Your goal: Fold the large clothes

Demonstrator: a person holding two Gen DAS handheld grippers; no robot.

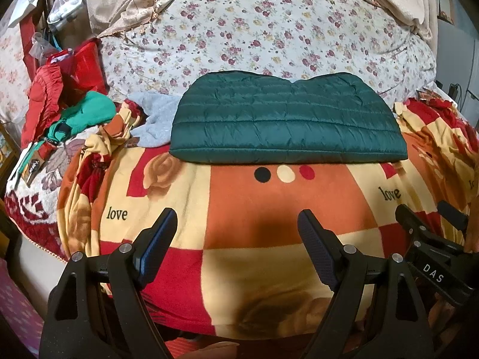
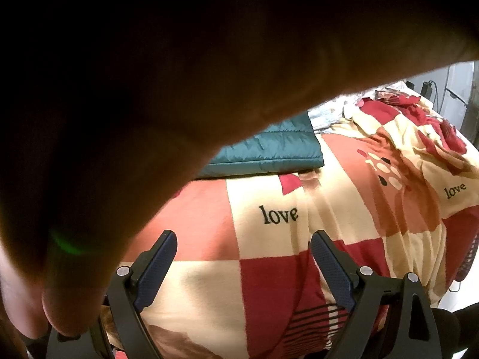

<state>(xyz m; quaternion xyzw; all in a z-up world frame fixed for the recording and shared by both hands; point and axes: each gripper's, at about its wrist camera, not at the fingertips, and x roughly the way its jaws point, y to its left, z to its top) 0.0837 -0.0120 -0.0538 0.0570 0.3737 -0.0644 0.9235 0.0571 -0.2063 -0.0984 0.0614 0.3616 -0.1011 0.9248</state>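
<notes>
A dark green quilted jacket [image 1: 284, 119] lies folded into a flat rectangle on the patterned blanket [image 1: 239, 209] across the bed. My left gripper [image 1: 238, 218] is open and empty, held above the blanket short of the jacket's near edge. My right gripper [image 2: 242, 239] is open and empty over the blanket; it also shows at the right edge of the left wrist view [image 1: 431, 221]. In the right wrist view only the jacket's right corner [image 2: 275, 149] shows. A dark arm [image 2: 149, 89] close to the lens hides the rest.
A pile of red and green clothes [image 1: 69, 98] and a grey garment [image 1: 155, 122] lie at the left of the bed. A floral quilt [image 1: 254, 30] covers the far side. Bunched blanket folds [image 2: 413, 125] lie at the right, by the bed's edge.
</notes>
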